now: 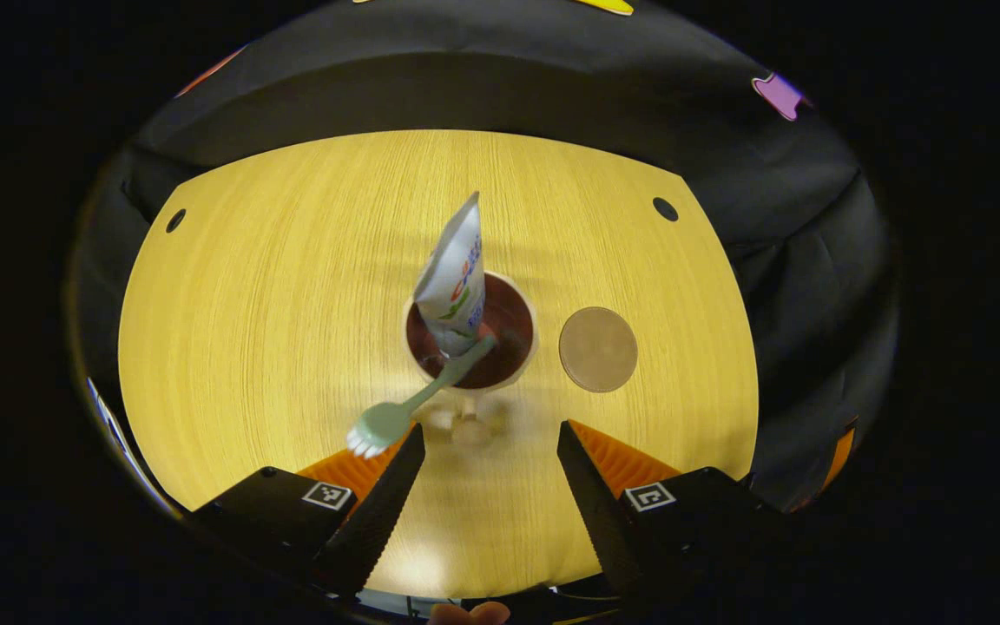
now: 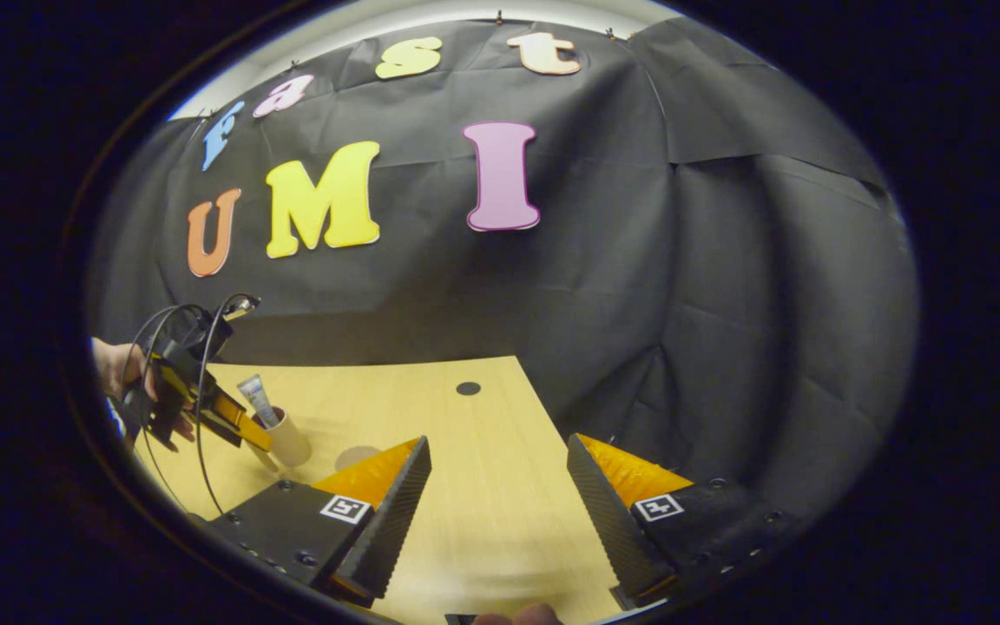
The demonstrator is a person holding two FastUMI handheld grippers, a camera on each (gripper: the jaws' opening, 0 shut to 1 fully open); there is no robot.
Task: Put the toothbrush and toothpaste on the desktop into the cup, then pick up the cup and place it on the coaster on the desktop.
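The toothpaste [image 1: 455, 282] stands in the cup [image 1: 513, 334], leaning toward eleven o'clock, and the toothbrush [image 1: 417, 401] sits in it too, its handle down inside and its bristled head sticking out over the rim toward seven o'clock. So both things already lie in the cup. The cup itself stands on the bare desk [image 1: 274, 286], with the round coaster [image 1: 597, 349] just beside it at three o'clock, not under it. By my judgement, what remains is lifting the cup across onto the coaster.

My left tongs [image 1: 490, 451] hang above the cup's near side with the fingers spread wide, clamped on nothing; the toothbrush head lies close by the left finger, and I cannot tell whether they touch. My right tongs [image 2: 496, 473] are also spread wide and empty, held over the desk's right part, well apart from the cup [image 2: 287, 438], which shows at nine o'clock in the right gripper view.
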